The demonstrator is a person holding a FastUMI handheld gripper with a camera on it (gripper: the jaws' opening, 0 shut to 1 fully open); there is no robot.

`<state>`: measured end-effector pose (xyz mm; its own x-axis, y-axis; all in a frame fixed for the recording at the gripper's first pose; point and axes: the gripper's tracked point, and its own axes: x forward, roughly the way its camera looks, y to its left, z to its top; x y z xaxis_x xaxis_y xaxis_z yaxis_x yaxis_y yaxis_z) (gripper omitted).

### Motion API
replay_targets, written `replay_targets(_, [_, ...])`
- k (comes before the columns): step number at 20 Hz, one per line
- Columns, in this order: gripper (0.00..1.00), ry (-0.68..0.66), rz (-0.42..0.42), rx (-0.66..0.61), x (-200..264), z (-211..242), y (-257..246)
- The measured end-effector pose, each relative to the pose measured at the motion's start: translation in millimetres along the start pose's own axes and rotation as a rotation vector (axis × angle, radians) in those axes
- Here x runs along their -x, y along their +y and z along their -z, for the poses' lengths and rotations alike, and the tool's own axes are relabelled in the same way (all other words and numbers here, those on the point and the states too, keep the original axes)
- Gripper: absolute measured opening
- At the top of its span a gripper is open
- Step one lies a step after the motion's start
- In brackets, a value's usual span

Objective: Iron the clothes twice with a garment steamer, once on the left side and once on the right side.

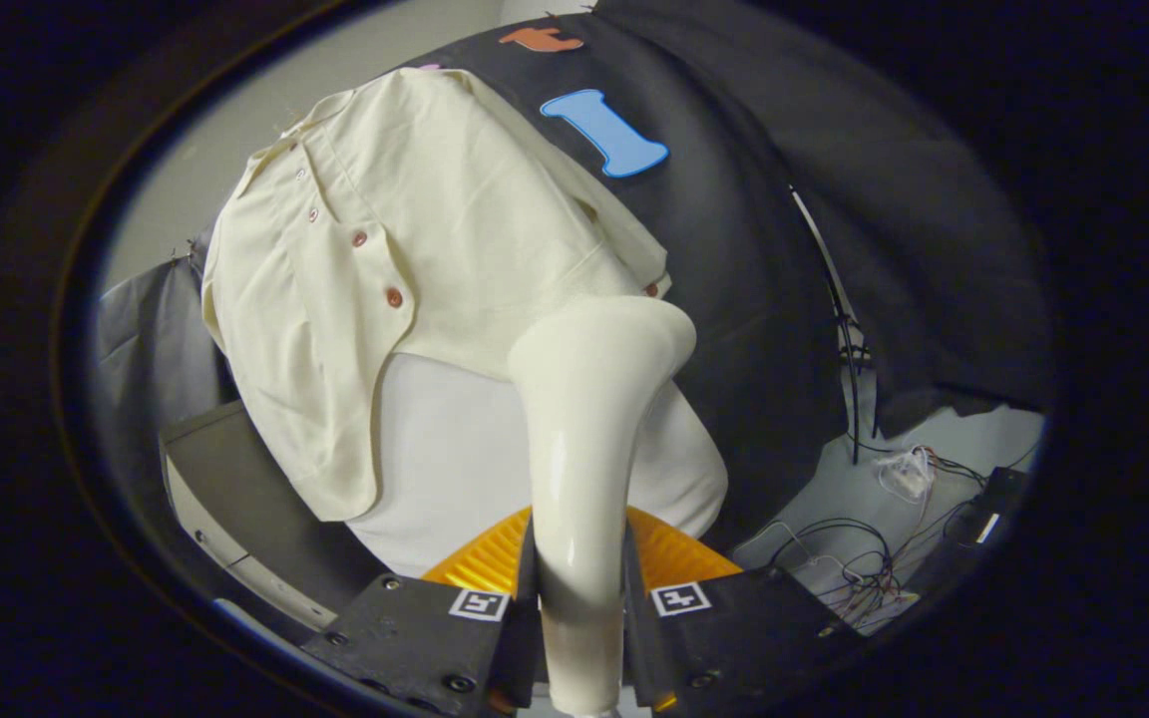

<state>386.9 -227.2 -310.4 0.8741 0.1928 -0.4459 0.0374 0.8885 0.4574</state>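
Dim booth, fisheye warp at edges (glare on steamer handle (574, 479)).

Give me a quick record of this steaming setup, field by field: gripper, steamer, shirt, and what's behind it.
gripper: gripper shut on the steamer handle
steamer: cream garment steamer, head close to the shirt's lower front edge; contact cannot be told
shirt: cream button-front shirt, hung over a white form
buttons: reddish, along the placket
backdrop: black cloth wall
clutter: loose cables beside the fingers
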Motion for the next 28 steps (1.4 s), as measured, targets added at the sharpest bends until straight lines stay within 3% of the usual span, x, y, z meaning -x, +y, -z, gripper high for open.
replay_targets(6, [0.37, -0.085, -0.047, -0.035, 39, -23, 42])
replay_targets(19, [0.37, -0.334, -0.145, -0.001, 192, -113, 191])
replay_targets(28, [0.36, -0.430, -0.133, 0.108, 249, -137, 289])
